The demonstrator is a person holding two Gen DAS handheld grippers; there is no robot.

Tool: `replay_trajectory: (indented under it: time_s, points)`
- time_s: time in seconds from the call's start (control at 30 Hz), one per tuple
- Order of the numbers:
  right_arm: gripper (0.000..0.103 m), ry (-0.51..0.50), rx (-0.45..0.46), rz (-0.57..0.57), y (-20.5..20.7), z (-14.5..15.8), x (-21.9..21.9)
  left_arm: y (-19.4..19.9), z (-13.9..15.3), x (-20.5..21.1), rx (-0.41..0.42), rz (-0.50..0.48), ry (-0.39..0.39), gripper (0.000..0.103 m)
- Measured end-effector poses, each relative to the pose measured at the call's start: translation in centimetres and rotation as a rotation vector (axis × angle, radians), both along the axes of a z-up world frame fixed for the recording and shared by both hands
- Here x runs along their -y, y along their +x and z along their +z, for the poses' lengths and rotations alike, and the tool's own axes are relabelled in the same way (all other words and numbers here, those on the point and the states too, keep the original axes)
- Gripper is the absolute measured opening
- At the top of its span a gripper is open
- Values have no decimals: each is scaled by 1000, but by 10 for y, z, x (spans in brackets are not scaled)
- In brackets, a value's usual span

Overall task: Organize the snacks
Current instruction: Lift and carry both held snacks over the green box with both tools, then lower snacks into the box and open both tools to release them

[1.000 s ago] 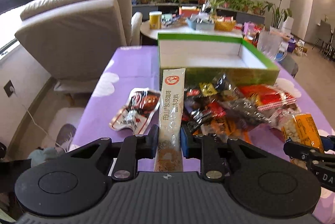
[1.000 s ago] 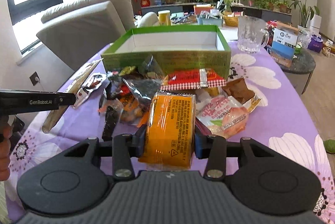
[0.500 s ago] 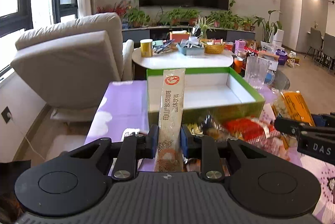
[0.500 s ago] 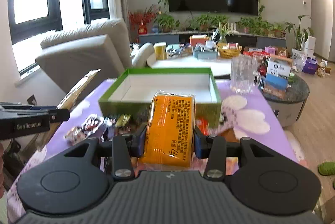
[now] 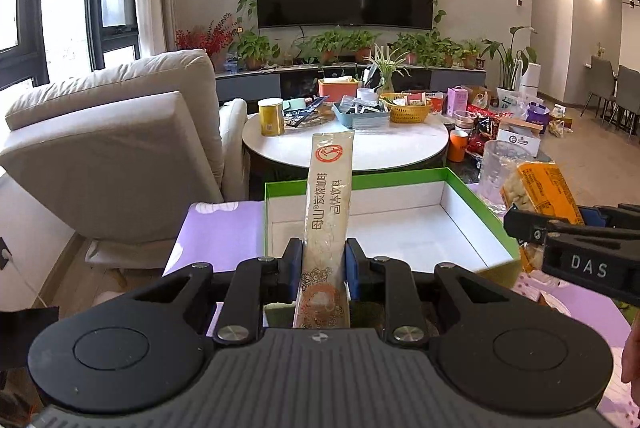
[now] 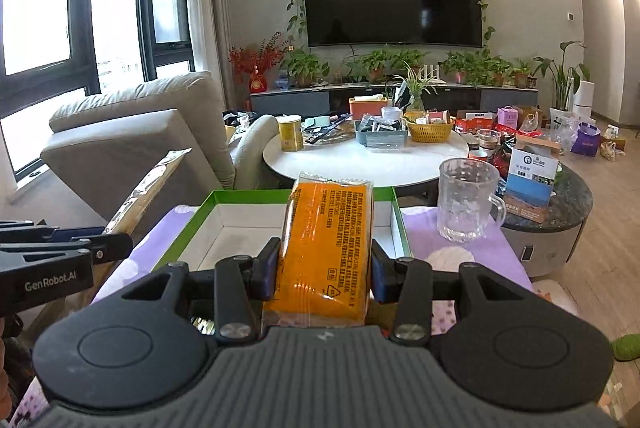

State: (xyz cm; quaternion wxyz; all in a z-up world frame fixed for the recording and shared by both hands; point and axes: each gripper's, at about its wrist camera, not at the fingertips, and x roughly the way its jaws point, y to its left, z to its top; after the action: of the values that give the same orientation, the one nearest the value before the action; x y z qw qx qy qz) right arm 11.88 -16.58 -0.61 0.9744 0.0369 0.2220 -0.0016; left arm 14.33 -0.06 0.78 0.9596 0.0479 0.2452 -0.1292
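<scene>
My left gripper (image 5: 322, 260) is shut on a long cream sachet (image 5: 328, 211) that stands up over the near wall of the green-rimmed white box (image 5: 472, 183). The right gripper (image 6: 324, 270) is shut on an orange snack pack (image 6: 326, 244), held above the box's near edge (image 6: 224, 193). In the left wrist view the right gripper (image 5: 516, 224) shows at the right with the orange pack (image 5: 548, 191). From the right wrist camera the left gripper (image 6: 120, 242) and its sachet (image 6: 148, 191) appear at the left. The box looks empty inside.
The box sits on a table with a purple flowered cloth (image 6: 424, 228). A glass mug (image 6: 466, 203) stands right of the box. Behind are a round white table (image 5: 384, 143) crowded with tins and baskets, a beige armchair (image 5: 120, 147) at the left, and a dark stone side table (image 6: 568, 199).
Both grippers rose and moved forward with their packets, from over the heap of snacks to the near edge of the box. The snack heap has dropped out of view below.
</scene>
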Motion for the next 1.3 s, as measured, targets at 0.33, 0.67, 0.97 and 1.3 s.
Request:
replay_trajectory:
  time_s: [0.33, 0.67, 0.97, 1.3]
  points:
    - [46, 9, -71, -19, 55, -23, 3, 60, -26, 19, -62, -5, 26, 21]
    - [46, 16, -135, -32, 80, -43, -1, 91, -50, 22, -110, 22, 44, 21]
    - [47, 27, -187, -41, 85, -51, -4, 102, -66, 27, -212, 24, 73, 22]
    - [47, 5, -183, -52, 71, -46, -11, 86, -57, 19, -205, 63, 63, 22]
